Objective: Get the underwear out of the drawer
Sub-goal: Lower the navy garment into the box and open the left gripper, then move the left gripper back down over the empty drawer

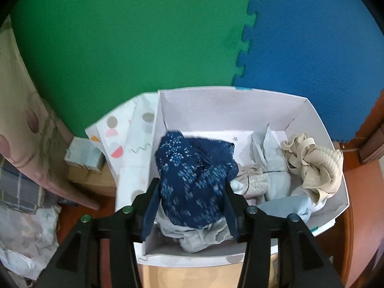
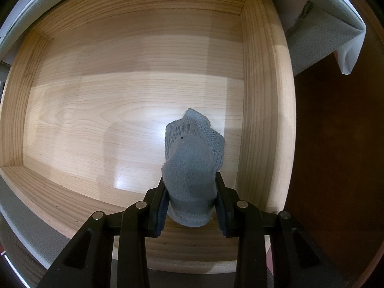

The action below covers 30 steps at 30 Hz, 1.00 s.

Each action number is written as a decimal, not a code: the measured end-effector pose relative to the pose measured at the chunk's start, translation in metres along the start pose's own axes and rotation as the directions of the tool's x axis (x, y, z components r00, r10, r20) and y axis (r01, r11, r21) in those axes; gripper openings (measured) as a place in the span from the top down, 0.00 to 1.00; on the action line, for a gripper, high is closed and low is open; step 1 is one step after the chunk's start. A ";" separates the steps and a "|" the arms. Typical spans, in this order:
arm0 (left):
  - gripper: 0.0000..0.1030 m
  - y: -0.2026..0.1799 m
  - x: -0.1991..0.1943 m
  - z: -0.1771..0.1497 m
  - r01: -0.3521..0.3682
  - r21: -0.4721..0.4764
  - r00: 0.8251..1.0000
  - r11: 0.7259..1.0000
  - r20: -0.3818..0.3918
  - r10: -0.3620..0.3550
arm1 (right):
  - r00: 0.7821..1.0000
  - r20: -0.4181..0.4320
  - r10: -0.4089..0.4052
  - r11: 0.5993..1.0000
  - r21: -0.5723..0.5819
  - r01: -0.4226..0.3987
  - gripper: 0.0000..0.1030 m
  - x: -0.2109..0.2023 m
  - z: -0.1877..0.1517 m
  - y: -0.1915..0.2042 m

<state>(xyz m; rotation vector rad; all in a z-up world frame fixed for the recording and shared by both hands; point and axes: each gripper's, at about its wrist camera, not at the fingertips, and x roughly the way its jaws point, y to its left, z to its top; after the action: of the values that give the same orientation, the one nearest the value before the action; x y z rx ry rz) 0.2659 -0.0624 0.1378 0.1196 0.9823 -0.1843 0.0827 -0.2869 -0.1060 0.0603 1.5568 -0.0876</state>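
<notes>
Drawer [image 2: 134, 91] is pale glossy wood with visible grain, sock [image 2: 192, 168] is fuzzy grey knit, navy underwear [image 1: 194, 180] is soft printed cloth, box [image 1: 230, 105] matt white cardboard.

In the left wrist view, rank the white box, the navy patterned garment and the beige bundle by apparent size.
1. white box, by far the largest.
2. navy patterned garment, held between the left gripper fingers. It sits nearest the camera, so its lead is unsure.
3. beige bundle, in the box's right end.
</notes>
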 end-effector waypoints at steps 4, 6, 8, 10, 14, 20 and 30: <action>0.45 0.000 -0.018 -0.001 0.010 0.011 0.999 1.000 0.036 -0.011 | 1.000 0.000 -0.002 1.000 0.000 0.002 0.69 0.001 0.000 0.002; 0.45 0.000 -0.026 -0.004 0.014 0.026 0.999 1.000 0.046 -0.016 | 1.000 0.000 -0.001 1.000 0.000 0.001 0.69 0.001 0.000 0.002; 0.45 -0.001 -0.035 -0.011 0.009 0.047 0.998 0.999 0.057 -0.012 | 1.000 -0.002 -0.005 1.000 -0.001 0.005 0.69 0.001 0.000 0.003; 0.45 -0.001 -0.041 -0.019 0.005 0.067 0.998 0.998 0.060 -0.009 | 1.000 -0.002 -0.006 1.000 0.001 0.006 0.69 0.002 0.000 0.003; 0.45 0.002 -0.053 -0.045 0.003 0.090 0.998 0.996 0.064 -0.008 | 1.000 -0.004 -0.009 1.000 0.001 0.009 0.69 0.002 0.001 0.005; 0.45 0.017 -0.060 -0.095 -0.016 0.086 0.998 0.996 0.055 0.011 | 1.000 -0.009 -0.016 1.000 0.000 0.016 0.69 0.003 0.003 0.006; 0.45 0.032 -0.019 -0.190 -0.108 0.077 0.994 0.991 -0.007 0.109 | 0.999 -0.021 -0.039 0.999 -0.023 0.038 0.68 0.001 0.007 0.013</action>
<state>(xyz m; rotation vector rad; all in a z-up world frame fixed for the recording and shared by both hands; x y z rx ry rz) 0.1077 0.0061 0.0495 0.2438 0.9778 -0.1219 0.0908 -0.2745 -0.1074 0.0133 1.5805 -0.0997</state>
